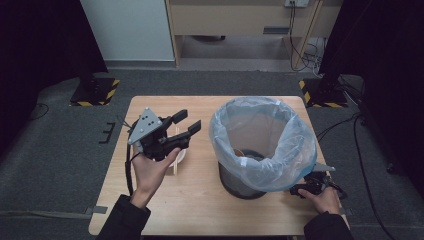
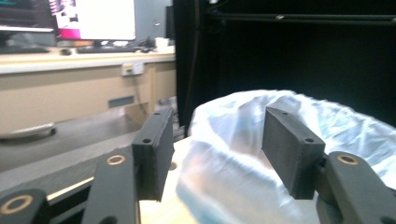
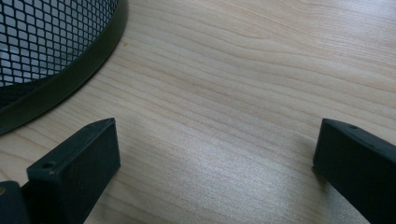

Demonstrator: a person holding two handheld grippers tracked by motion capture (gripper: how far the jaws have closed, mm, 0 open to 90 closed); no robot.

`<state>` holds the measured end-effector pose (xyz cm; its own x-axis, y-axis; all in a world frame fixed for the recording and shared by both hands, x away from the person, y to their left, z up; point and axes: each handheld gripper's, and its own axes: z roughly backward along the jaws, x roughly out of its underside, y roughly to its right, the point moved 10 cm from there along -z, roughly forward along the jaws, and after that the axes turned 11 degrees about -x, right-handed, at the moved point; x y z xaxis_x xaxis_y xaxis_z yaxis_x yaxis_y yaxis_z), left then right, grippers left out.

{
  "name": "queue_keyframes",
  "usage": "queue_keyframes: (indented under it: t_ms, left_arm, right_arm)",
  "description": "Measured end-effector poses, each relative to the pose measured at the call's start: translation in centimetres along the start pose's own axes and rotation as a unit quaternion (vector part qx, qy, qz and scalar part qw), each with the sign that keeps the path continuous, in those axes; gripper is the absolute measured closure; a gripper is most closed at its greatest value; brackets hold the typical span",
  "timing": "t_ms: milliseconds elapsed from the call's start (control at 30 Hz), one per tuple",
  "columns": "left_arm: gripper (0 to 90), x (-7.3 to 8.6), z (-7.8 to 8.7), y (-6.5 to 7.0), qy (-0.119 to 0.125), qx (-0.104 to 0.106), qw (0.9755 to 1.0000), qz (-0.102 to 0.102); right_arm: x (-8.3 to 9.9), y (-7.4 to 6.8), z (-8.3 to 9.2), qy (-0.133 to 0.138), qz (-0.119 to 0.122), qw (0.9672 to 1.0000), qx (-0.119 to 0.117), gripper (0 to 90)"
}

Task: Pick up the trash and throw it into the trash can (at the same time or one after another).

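Black left claw [image 1: 187, 122] is part open, nothing between its pads, aimed at the black mesh bin with pale blue plastic liner [image 1: 264, 142]. Right claw [image 3: 217, 158] gapes empty on the wooden table [image 1: 200, 210] beside the bin base. Drop looks done. White dish with wooden sticks [image 1: 178, 159] remains under the left hand, mostly hidden. Bin contents unclear.

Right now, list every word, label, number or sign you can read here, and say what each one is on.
No text here can be read.
Monitor on the far desk: bright screen with a pink patch, too blurred to read.
Wall socket under the desk edge: no legible marking.
Bin liner and table: no print.
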<state>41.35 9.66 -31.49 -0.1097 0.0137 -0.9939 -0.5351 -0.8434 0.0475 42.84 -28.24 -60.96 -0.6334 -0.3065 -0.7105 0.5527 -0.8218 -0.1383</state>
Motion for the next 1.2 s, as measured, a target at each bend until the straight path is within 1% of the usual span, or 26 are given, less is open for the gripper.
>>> queue_keyframes:
  t_ms: [200, 300, 367, 433, 467, 500, 667, 700, 800, 933, 1100, 1200]
  left_arm:
    - [39.5, 2.1, 0.5, -1.7, -0.021, -0.02, 0.9995, -0.005]
    - [38.3, 3.4, 0.4, -2.9, -0.033, -0.035, 0.9989, 0.0]
    - [37.7, 4.4, 0.3, -3.6, -0.044, -0.044, 0.9981, 0.003]
    - [37.8, 5.2, 0.2, -4.3, -0.053, -0.049, 0.9973, 0.016]
    - [37.8, 5.6, 0.1, -4.6, -0.057, -0.052, 0.9968, 0.019]
    - [37.9, 6.0, 0.0, -5.0, -0.062, -0.057, 0.9963, 0.017]
    - [37.9, 7.8, -0.3, -6.3, -0.078, -0.072, 0.994, 0.025]
    - [37.9, 8.2, -0.3, -6.6, -0.081, -0.078, 0.9934, 0.024]
    - [37.8, 9.4, -0.6, -7.3, -0.101, -0.082, 0.9911, 0.027]
    - [37.6, 10.8, -1.1, -8.1, -0.115, -0.094, 0.9884, 0.03]
    - [37.7, 13.6, -1.9, -9.1, -0.152, -0.106, 0.9824, 0.026]
    - [38.6, 14.7, -2.1, -9.9, -0.166, -0.115, 0.9791, 0.029]
  right_arm:
    - [0.0, 0.0, 0.0, -0.001, 0.002, 1.0, 0.0, 0.8]
    - [0.0, 0.0, 0.0, -0.001, 0.002, 1.0, 0.0, 0.8]
    - [0.0, 0.0, 0.0, -0.001, 0.002, 1.0, 0.0, 0.7]
    - [0.0, 0.0, 0.0, -0.001, 0.002, 1.0, 0.0, 0.7]
    - [0.0, 0.0, 0.0, -0.001, 0.002, 1.0, 0.0, 0.7]
    - [0.0, 0.0, 0.0, -0.001, 0.002, 1.0, 0.0, 0.8]
    - [0.0, 0.0, 0.0, -0.001, 0.002, 1.0, 0.0, 0.7]
    - [0.0, 0.0, 0.0, -0.001, 0.002, 1.0, 0.0, 0.8]
    - [0.0, 0.0, 0.0, -0.001, 0.002, 1.0, 0.0, 0.8]
    - [0.0, 0.0, 0.0, -0.001, 0.002, 1.0, 0.0, 0.7]
    - [0.0, 0.0, 0.0, -0.001, 0.002, 1.0, 0.0, 0.7]
    - [0.0, 0.0, 0.0, -0.001, 0.001, 1.0, -0.001, 0.8]
